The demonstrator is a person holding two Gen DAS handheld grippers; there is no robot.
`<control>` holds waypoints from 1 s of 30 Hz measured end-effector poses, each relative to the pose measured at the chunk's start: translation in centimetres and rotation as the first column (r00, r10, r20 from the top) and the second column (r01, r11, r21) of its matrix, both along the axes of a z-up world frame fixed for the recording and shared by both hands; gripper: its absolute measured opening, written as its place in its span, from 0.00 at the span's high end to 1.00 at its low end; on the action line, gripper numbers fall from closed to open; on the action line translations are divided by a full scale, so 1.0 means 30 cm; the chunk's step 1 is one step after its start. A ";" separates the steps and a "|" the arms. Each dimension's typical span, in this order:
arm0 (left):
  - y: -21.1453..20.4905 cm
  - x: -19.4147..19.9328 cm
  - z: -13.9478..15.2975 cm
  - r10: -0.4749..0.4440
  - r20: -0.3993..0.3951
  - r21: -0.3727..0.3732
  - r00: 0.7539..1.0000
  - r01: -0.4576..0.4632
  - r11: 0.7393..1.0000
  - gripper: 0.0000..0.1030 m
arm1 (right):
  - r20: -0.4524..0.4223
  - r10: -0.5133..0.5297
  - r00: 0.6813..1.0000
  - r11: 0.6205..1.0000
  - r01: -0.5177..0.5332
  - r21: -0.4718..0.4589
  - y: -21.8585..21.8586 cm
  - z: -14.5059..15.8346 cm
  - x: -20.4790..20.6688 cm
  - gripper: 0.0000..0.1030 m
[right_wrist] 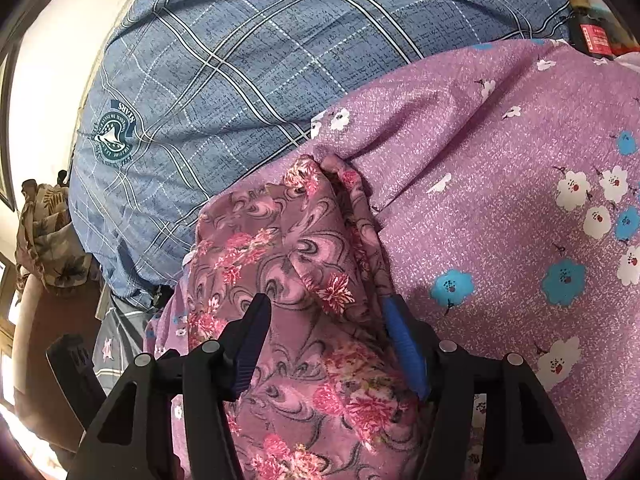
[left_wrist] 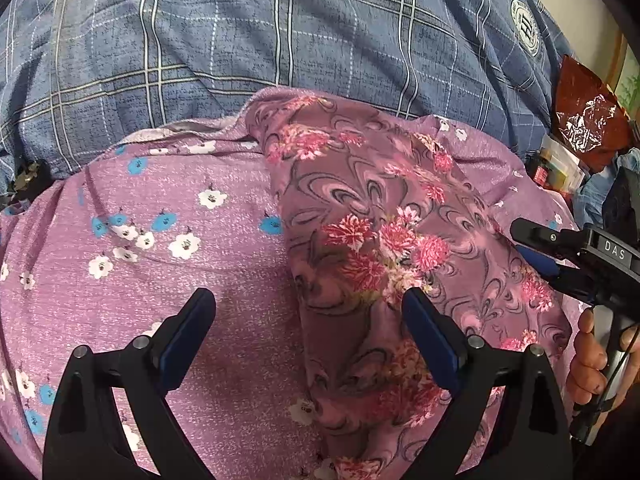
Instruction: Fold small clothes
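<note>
the floral garment (right_wrist: pixel 304 280) lies between the parted right gripper (right_wrist: pixel 326 320) fingers, and partly between the empty, wide-open left gripper (left_wrist: pixel 308 312).

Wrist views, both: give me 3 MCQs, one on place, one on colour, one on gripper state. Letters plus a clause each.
1. What does the rose-print garment lie on?
A. the purple flowered sheet
B. a bare wooden floor
C. a metal tray

2. What colour is the checked quilt behind the sheet?
A. yellow
B. blue with pale lines
C. plain black

3. How does the left gripper stand?
A. shut on the garment
B. shut on the quilt
C. open, with nothing held

Key:
1 A: purple sheet shows on both sides of the garment.
2 B: the blue weave with light check lines fills the top of both views.
3 C: its jaws stand wide apart over the cloth. The right gripper is open too, straddling the garment.
</note>
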State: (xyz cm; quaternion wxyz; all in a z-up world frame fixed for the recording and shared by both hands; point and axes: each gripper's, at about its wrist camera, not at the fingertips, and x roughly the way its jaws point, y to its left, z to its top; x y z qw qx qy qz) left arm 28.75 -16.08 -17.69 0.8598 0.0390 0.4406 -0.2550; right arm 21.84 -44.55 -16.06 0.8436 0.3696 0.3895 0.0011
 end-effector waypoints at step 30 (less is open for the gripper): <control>-0.052 0.000 -0.056 -0.084 -0.136 -0.088 0.987 0.073 0.993 0.07 | -0.021 -0.006 1.000 0.994 0.008 0.108 0.021 -0.076 0.014 0.31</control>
